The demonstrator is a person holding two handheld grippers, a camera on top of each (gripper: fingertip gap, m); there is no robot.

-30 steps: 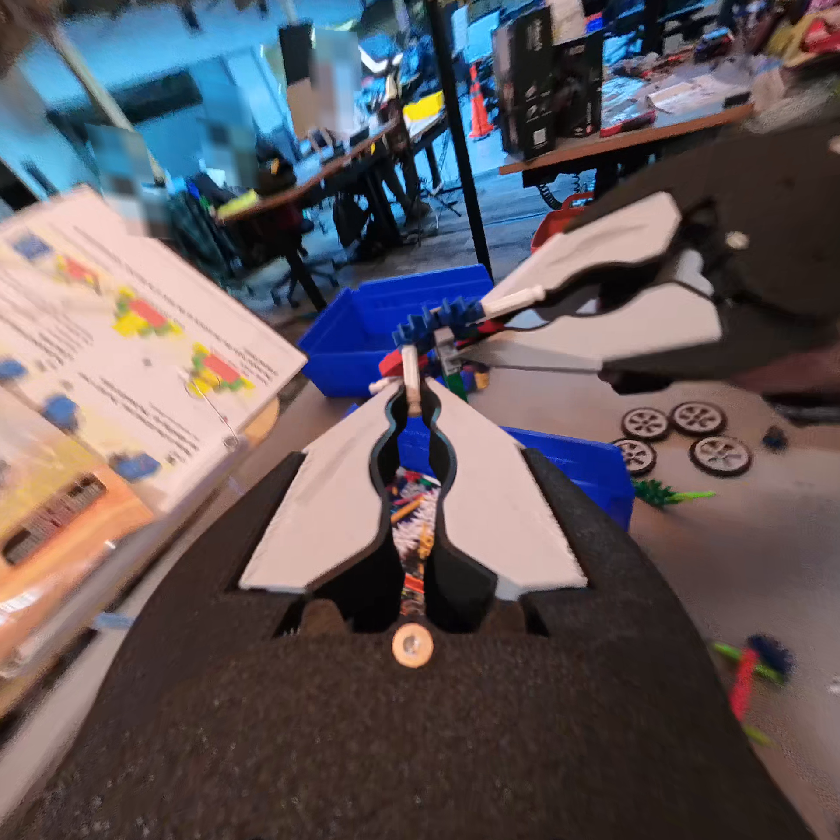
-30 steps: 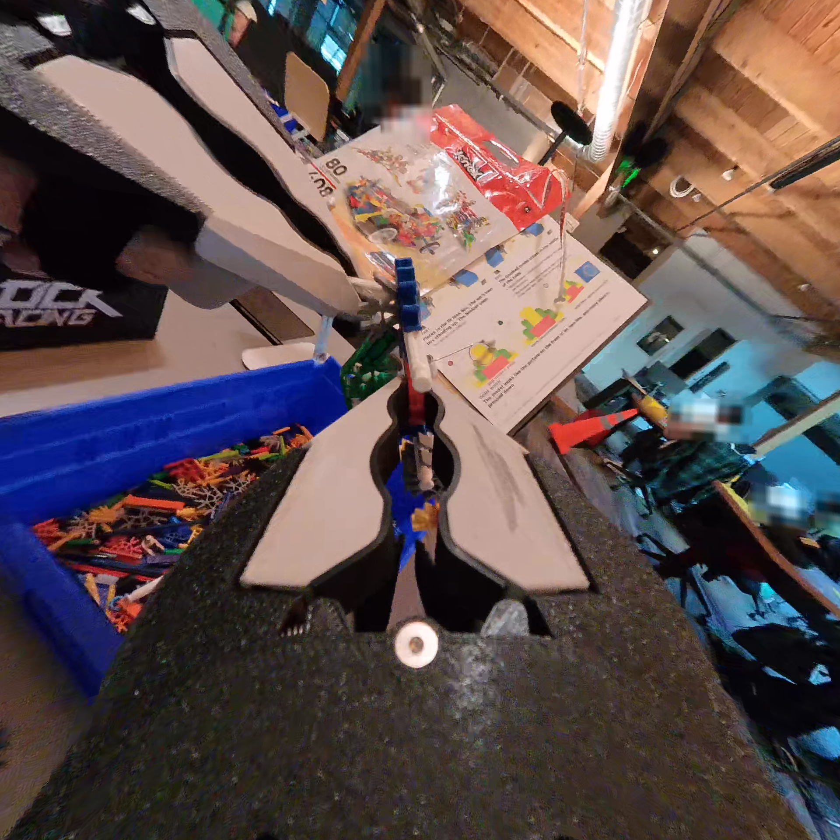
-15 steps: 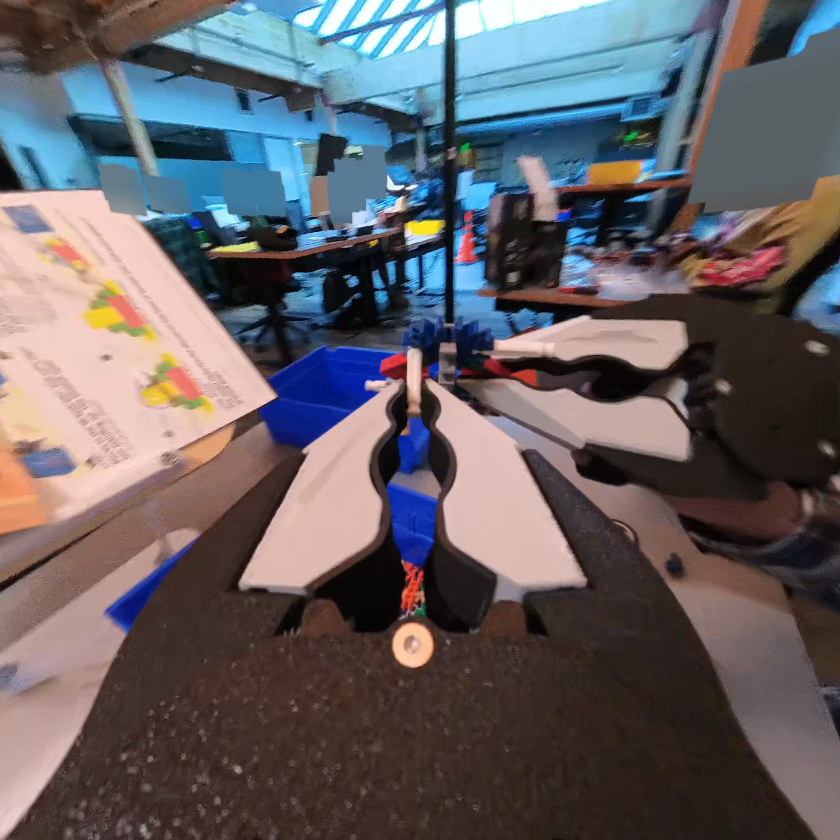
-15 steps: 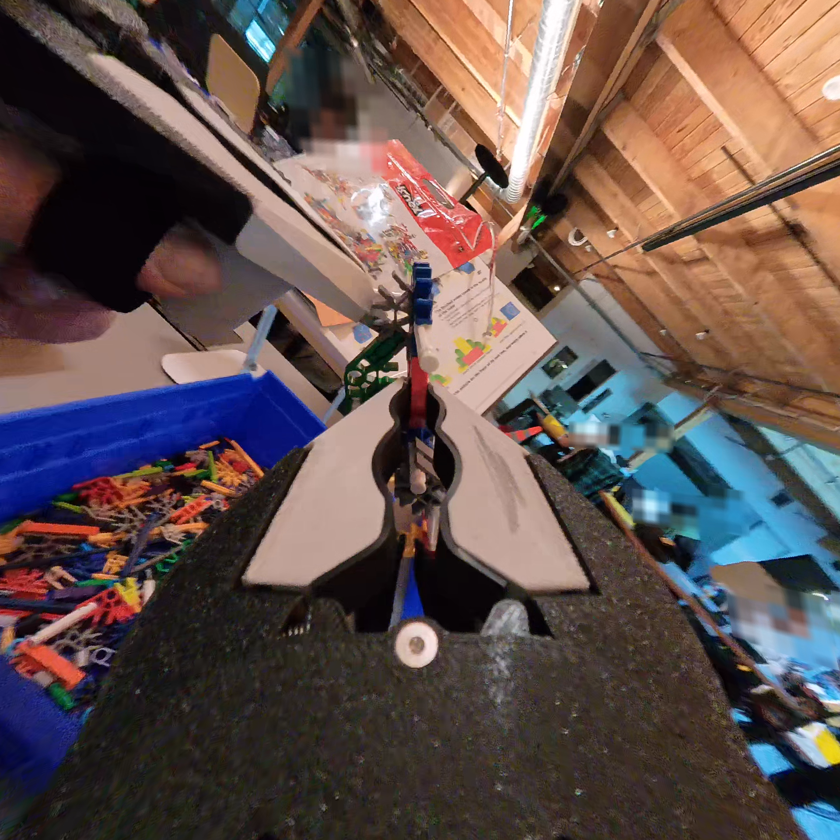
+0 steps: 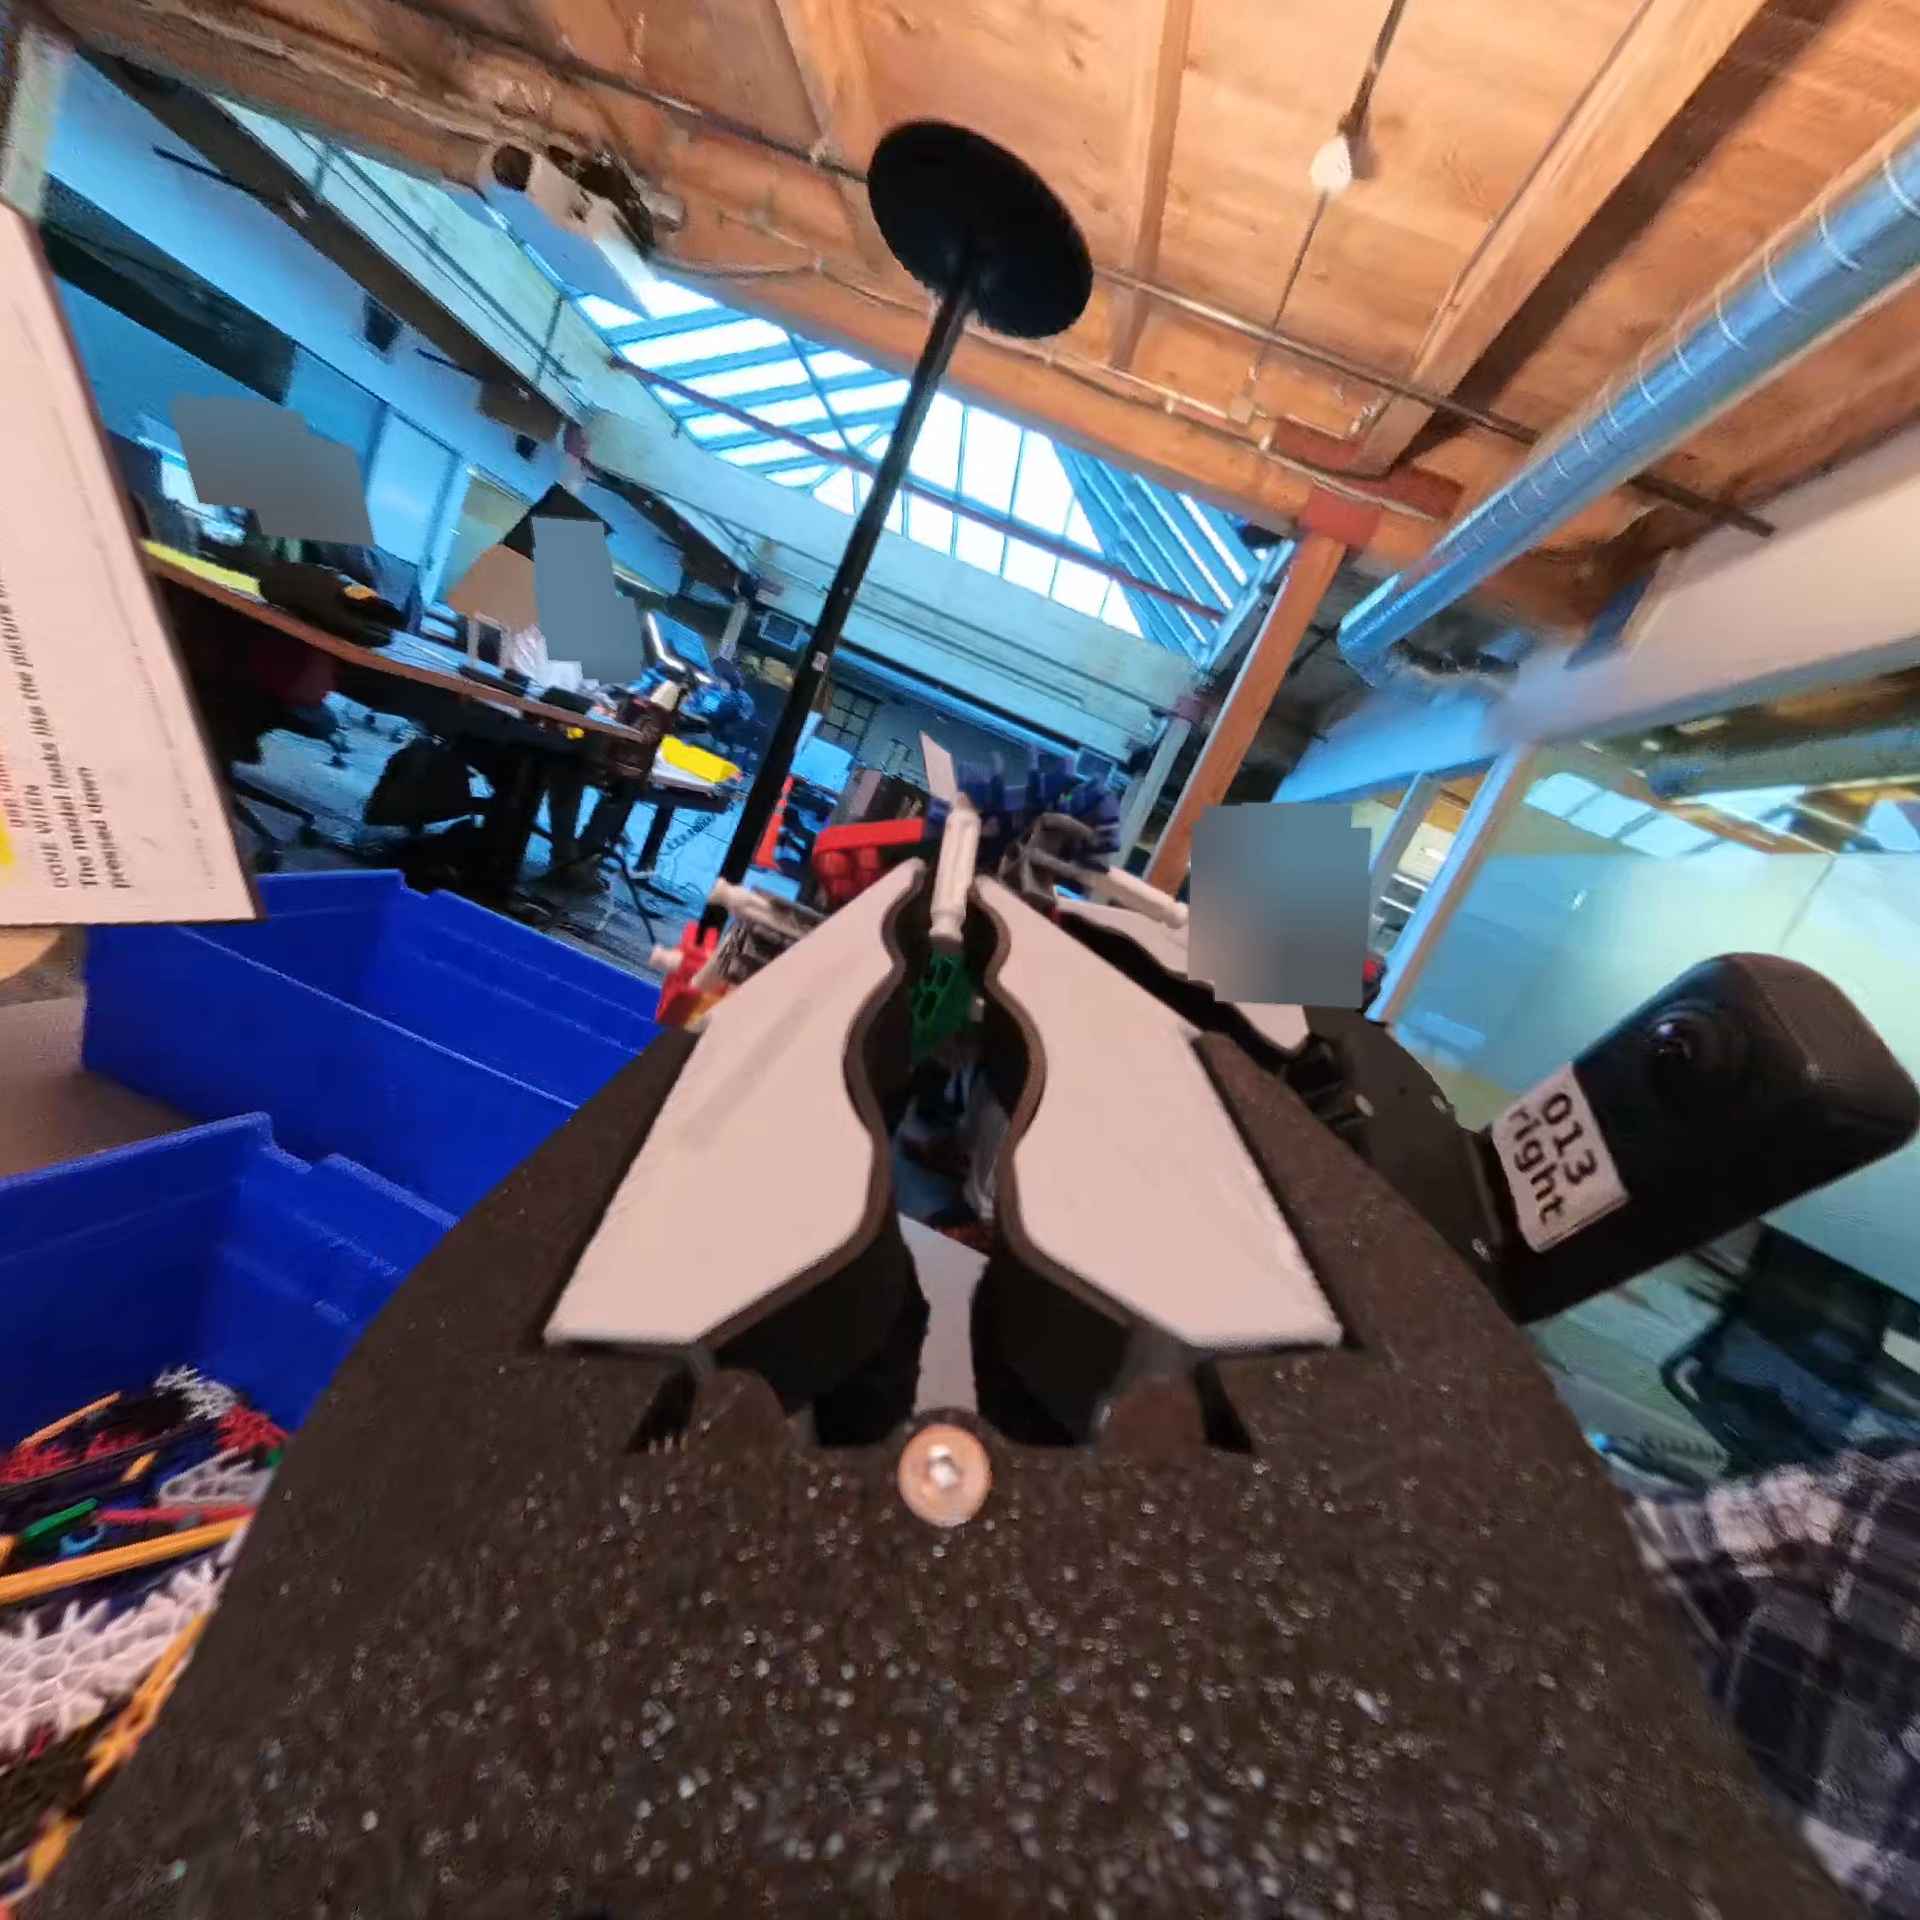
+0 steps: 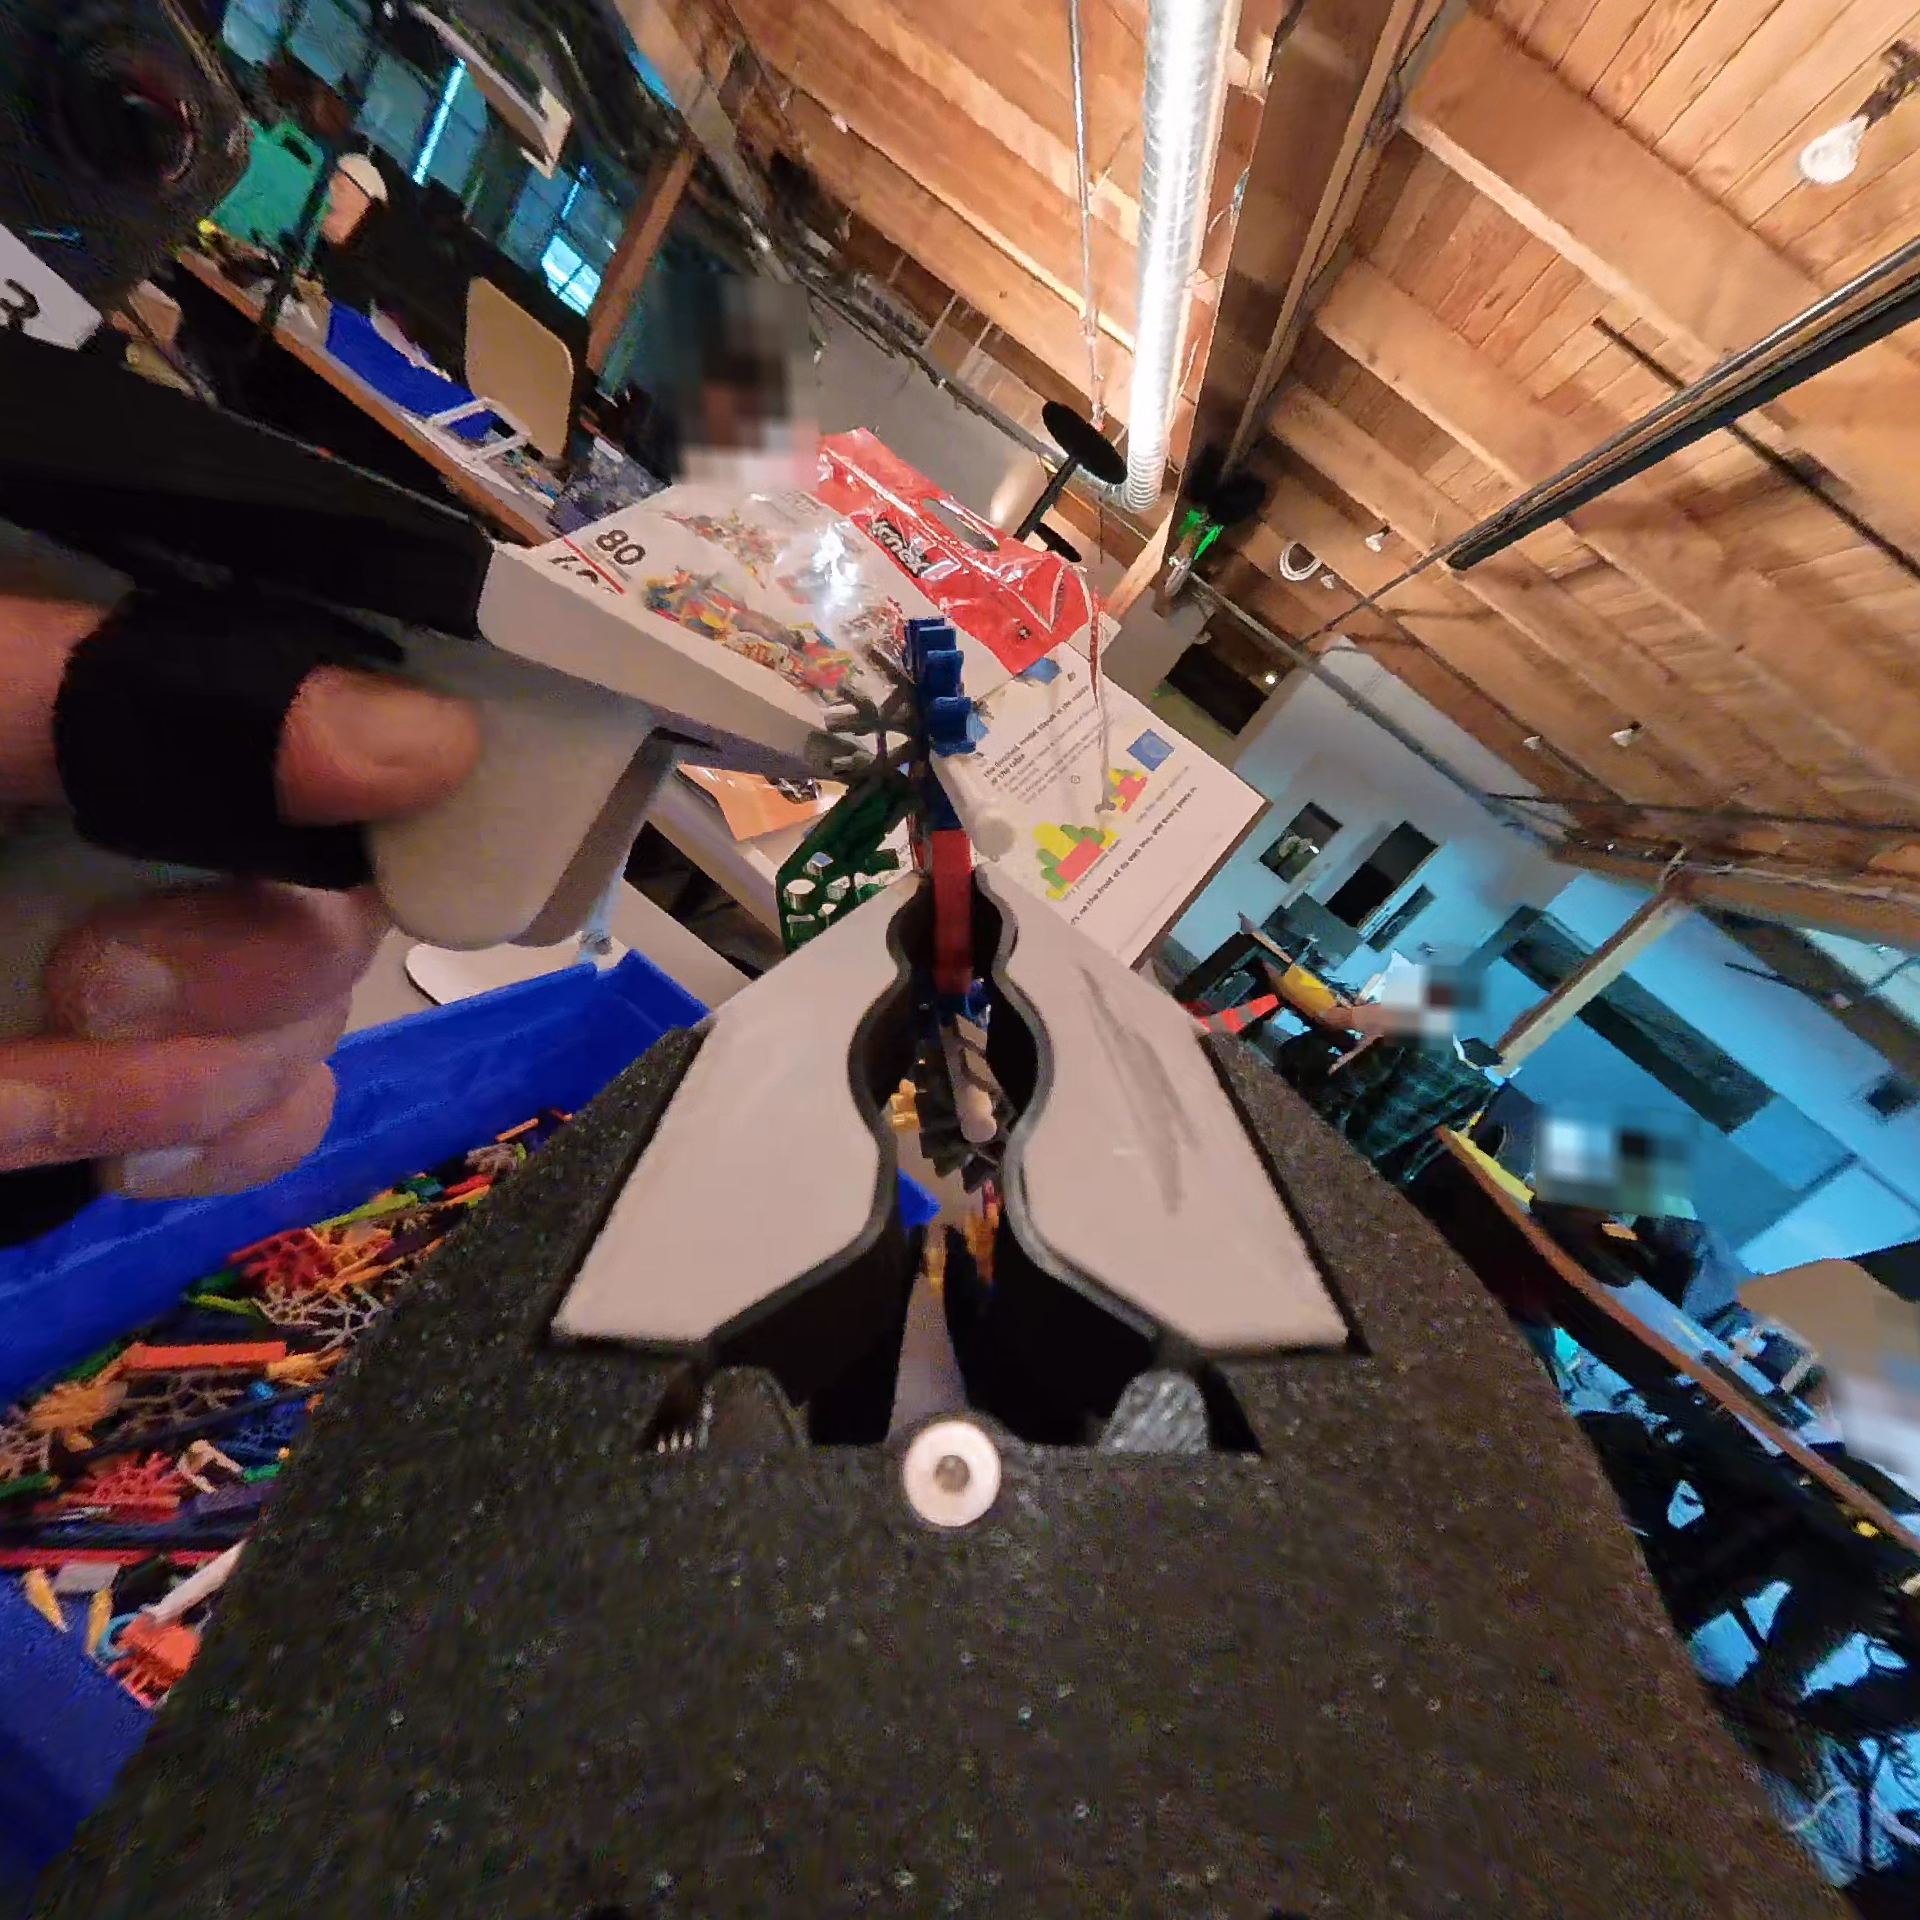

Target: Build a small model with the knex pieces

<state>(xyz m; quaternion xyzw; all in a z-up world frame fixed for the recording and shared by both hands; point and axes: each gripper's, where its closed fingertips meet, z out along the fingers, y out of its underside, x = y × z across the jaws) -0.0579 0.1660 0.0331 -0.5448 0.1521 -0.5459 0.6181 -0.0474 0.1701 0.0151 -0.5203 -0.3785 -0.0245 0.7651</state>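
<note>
The left gripper had its fingers pinched narrow on a white rod, which stood up out of the tips toward twelve o'clock. That rod belonged to a small toy assembly of rods and connectors held up in the air, with a blue gear at its top and a green connector showing in the gap between the fingers. The right gripper was likewise clamped tight, its fingers closed on a red piece of the same assembly, the blue gear sitting just past the tips at twelve o'clock and the green connector at about eleven. In the right wrist view the left gripper reached in from nine o'clock, with a hand in a black fingerless glove wrapped round it. At seven to nine o'clock in both views lay a blue bin full of loose coloured building pieces (a second blue bin sat just behind it). Farther off, a printed instruction sheet stood propped up with a red-topped plastic bag of parts above it. Beyond that rose a black pole with a round disc, under a timber ceiling.
</note>
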